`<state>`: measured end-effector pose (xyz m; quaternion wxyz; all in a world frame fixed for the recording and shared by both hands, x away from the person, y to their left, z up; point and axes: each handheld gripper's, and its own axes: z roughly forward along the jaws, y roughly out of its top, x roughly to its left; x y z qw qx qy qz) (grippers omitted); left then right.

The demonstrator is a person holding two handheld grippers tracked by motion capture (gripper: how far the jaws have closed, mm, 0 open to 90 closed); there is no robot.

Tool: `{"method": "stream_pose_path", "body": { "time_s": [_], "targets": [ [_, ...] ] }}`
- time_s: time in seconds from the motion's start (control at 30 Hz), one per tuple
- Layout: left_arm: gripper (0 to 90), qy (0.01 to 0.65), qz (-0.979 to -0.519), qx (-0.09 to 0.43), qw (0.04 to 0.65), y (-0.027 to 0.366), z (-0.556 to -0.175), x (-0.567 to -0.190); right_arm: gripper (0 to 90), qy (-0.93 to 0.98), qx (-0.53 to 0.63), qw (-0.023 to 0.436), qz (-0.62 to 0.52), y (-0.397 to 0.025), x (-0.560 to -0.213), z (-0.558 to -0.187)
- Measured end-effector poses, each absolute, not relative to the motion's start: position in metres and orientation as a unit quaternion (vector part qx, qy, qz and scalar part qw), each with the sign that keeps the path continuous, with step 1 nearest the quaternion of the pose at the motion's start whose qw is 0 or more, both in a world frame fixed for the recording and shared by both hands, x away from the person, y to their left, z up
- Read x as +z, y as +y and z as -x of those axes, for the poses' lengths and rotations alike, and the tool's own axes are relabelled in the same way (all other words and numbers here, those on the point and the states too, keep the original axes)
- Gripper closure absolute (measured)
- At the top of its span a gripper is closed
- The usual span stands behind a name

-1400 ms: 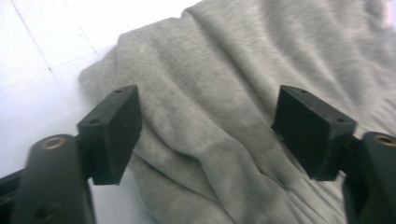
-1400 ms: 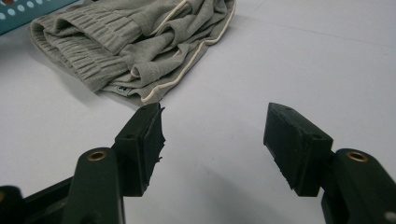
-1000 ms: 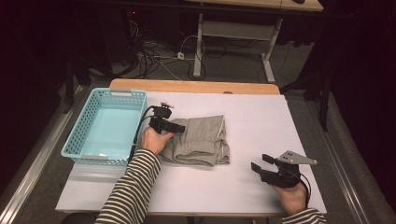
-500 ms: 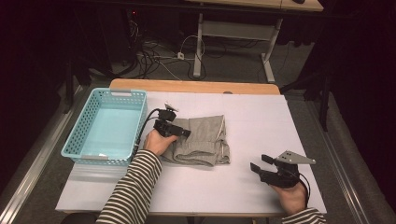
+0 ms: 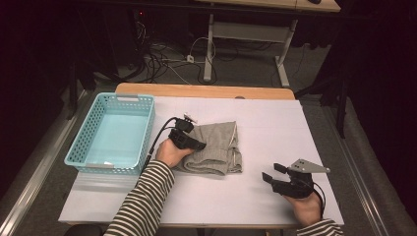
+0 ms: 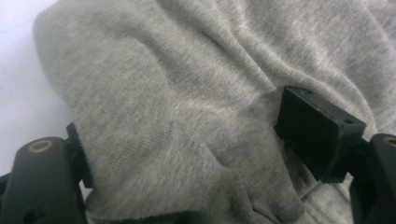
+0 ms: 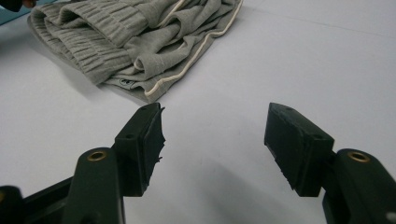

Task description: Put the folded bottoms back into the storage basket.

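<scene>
Left claw (image 6: 187, 154) spread wide, pressed into grey cloth (image 6: 196, 84).

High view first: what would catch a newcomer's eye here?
A folded grey garment lies mid-table, with the left gripper pressed into its left edge, cloth bunched between the jaws. A turquoise basket sits to its left, and the right gripper waits open near the table's front right.

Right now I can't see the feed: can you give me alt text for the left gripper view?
Folded grey cloth lies between the left gripper's two black jaws, which stand wide apart with the fabric bunched between them. A strip of white table shows at the left edge.
</scene>
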<state>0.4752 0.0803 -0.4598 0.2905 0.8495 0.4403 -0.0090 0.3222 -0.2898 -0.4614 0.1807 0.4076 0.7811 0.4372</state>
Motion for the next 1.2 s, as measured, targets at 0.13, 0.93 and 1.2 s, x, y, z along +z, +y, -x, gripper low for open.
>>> {"method": "stream_pose_path", "body": {
  "time_s": [0.13, 0.93, 1.2],
  "targets": [
    [29.4, 0.432, -0.857, 0.003, 0.281, 0.075, -0.47, -0.459, 37.4, 0.781, 0.437, 0.18, -0.408, -0.29, -0.462, -0.322],
    [67.8, 0.451, -0.841, -0.021, 0.298, 0.078, -0.466, -0.449, 37.3, 0.783, 0.437, 0.175, -0.406, -0.29, -0.462, -0.323],
    [69.7, 0.436, -0.842, -0.01, 0.317, 0.082, -0.46, -0.431, 37.4, 0.783, 0.439, 0.176, -0.404, -0.289, -0.462, -0.322]
  ]
}}
